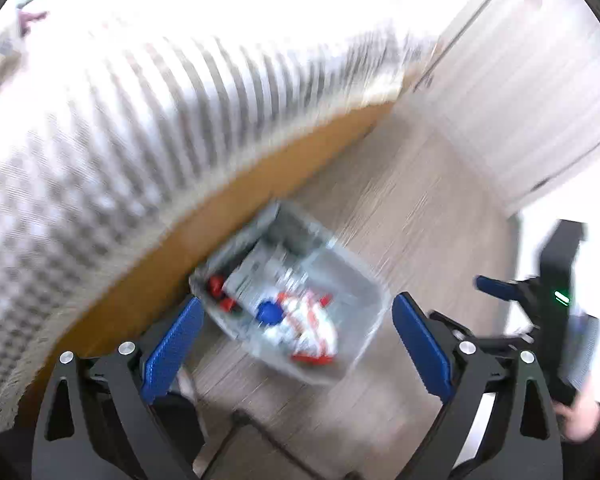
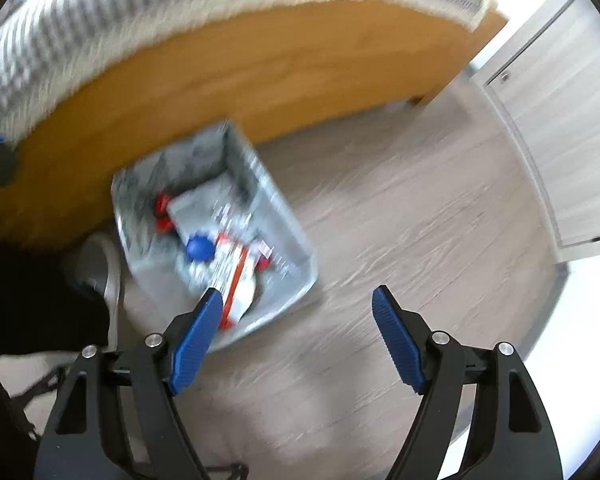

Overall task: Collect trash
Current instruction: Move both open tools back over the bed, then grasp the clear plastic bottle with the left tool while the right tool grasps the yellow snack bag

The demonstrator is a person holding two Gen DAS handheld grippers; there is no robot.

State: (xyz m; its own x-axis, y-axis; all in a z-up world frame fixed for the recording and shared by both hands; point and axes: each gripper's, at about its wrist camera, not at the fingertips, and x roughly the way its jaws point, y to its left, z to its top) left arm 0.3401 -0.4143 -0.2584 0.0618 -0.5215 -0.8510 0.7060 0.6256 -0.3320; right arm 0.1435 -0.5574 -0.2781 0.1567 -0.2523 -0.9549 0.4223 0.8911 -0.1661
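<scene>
A grey plastic bin (image 1: 364,284) (image 2: 288,216) stands on the wood floor against the bed's side board. Inside lie a red-and-white wrapper (image 1: 312,328) (image 2: 240,276), a blue cap (image 1: 270,313) (image 2: 199,249), red bits (image 1: 218,286) (image 2: 163,202) and a grey sheet (image 1: 256,268). My left gripper (image 1: 298,336) hangs above the bin, open, with nothing between its blue pads (image 1: 172,346). My right gripper (image 2: 296,340) is open too, empty, above the floor just right of the bin. The right gripper's body (image 1: 556,280) shows at the right edge of the left wrist view. Both views are motion-blurred.
A bed with a grey-and-white patterned cover (image 1: 120,128) (image 2: 100,20) and orange wooden side board (image 1: 228,208) (image 2: 260,72) borders the bin. Pale cabinet doors (image 1: 520,92) (image 2: 572,120) stand to the right. A light shoe (image 2: 100,268) and dark clothing sit left of the bin.
</scene>
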